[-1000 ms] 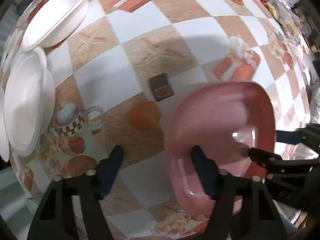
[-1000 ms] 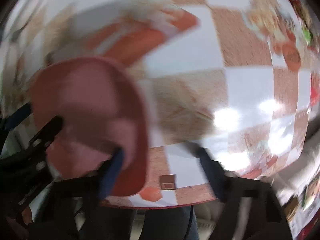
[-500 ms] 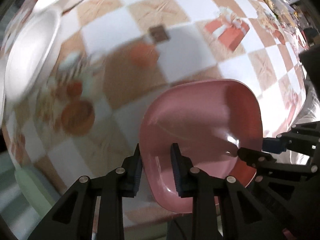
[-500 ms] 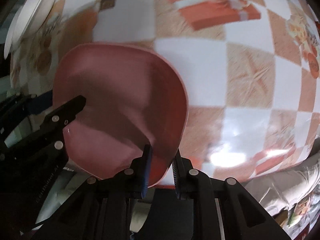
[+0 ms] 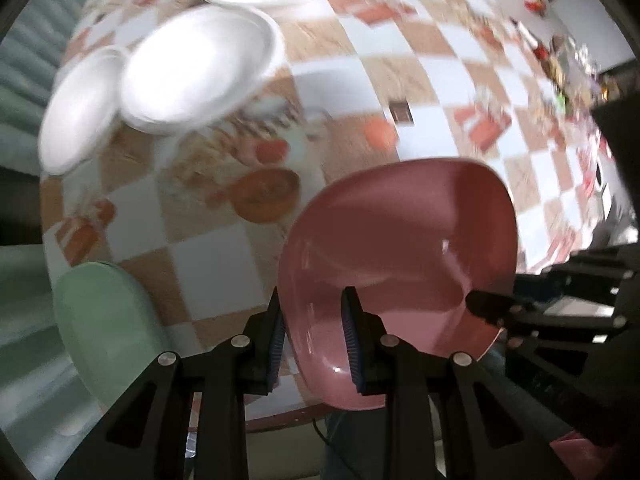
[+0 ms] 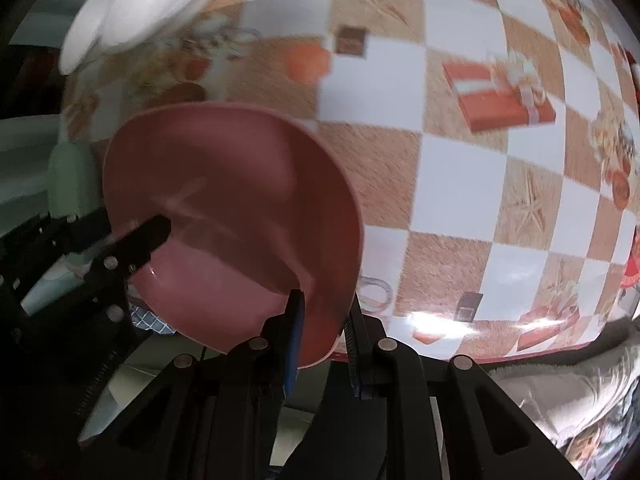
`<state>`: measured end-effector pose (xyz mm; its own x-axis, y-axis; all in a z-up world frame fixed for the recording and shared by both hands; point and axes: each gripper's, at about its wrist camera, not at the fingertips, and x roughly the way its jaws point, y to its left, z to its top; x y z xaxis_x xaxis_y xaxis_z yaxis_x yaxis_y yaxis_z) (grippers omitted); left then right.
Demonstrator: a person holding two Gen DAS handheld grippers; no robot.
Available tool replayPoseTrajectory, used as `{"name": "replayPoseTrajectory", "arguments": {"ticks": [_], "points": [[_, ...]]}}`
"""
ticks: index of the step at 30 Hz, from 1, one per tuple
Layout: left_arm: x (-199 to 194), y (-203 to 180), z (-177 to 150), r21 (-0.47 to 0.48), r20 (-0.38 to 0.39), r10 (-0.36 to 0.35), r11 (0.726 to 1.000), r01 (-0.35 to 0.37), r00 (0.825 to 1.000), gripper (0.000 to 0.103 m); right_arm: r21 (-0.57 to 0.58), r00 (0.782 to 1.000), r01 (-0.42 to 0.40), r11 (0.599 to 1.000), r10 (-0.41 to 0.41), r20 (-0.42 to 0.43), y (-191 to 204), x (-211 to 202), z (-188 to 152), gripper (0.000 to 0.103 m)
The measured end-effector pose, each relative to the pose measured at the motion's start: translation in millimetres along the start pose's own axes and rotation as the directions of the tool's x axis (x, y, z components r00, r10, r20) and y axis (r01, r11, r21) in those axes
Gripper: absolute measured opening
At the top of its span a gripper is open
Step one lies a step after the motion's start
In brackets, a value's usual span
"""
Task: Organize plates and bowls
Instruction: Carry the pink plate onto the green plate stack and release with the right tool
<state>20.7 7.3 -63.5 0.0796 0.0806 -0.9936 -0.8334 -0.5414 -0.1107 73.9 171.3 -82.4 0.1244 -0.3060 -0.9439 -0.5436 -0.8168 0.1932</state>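
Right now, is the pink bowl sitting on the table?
No: the pink bowl is held up over the table's near edge, with the left tongs and right tongs each clamped on its rim.

The pink bowl [image 5: 400, 248] has a smooth, glossy surface, plastic in appearance, with bright highlights. The white bowls [image 5: 192, 68] have a matt finish resembling pressed paper pulp. The green plate [image 5: 100, 320] looks smooth and satin. The table [image 5: 340, 76] carries a slick printed checkered covering that reflects light. The fingers [image 5: 354, 340] are matt black plastic with ribbed blue pads.
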Motion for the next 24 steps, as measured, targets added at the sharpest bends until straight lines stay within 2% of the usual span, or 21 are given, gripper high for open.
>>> {"name": "replayPoseTrajectory", "arguments": {"ticks": [5,9,10,14,24], "points": [[-20,0,-9,0.0,0.046,0.025,1.0,-0.025,0.999,0.029,-0.042,0.998,0.034,0.999,-0.032,0.056,18,-17,-1,0.022],[-12,8,5,-0.008,0.074,0.019,1.0,-0.018,0.997,0.029,-0.046,0.996,0.044,0.998,-0.04,0.082,21,-30,4,0.022],[-17,10,6,-0.011,0.08,0.017,1.0,-0.016,0.997,0.029,-0.049,0.995,0.047,0.998,-0.043,0.089,29,-31,-3,0.022],[-39,25,-3,-0.04,0.106,0.023,0.999,-0.019,0.994,0.029,-0.093,0.992,0.067,0.993,-0.056,0.117,41,-46,4,0.022],[-64,60,-20,-0.115,0.147,0.066,0.992,-0.049,0.987,0.029,-0.172,0.984,0.083,0.982,-0.053,0.169,96,-45,-23,0.022]]}}
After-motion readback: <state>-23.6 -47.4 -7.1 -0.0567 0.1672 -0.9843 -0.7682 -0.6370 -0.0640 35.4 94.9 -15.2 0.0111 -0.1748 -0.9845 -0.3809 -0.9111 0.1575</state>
